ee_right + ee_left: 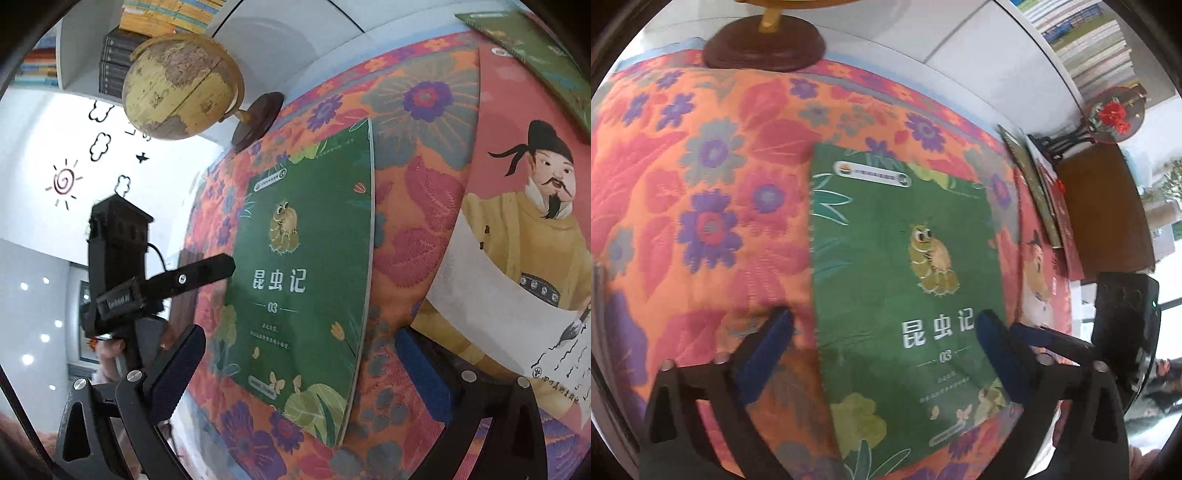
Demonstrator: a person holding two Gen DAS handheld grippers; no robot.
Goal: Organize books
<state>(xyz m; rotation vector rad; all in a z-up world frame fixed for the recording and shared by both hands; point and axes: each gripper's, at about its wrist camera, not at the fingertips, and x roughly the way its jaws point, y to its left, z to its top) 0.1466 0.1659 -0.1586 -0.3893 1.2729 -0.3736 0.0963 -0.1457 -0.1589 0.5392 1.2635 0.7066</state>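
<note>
Left wrist view: green book (905, 266) flat on flowered cloth (701, 184) between spread, empty left gripper (882, 325) jaws; right gripper (299, 350) likewise wide, pink book (517, 221) beside; advise closing squarely across cover edges.

**Two wrist cameras over one table**

The left wrist camera looks steeply down, close over the flat green insect-cover book (905, 280) on the orange floral quilted tablecloth (701, 192). The right wrist camera sits further right and looks down more shallowly, facing left across the same book (299, 266), with a pink book showing a robed figure (517, 229) near. Both share the cloth (417, 236) and the globe's dark round wooden base (764, 46) (258, 120) at the far edge.
</note>
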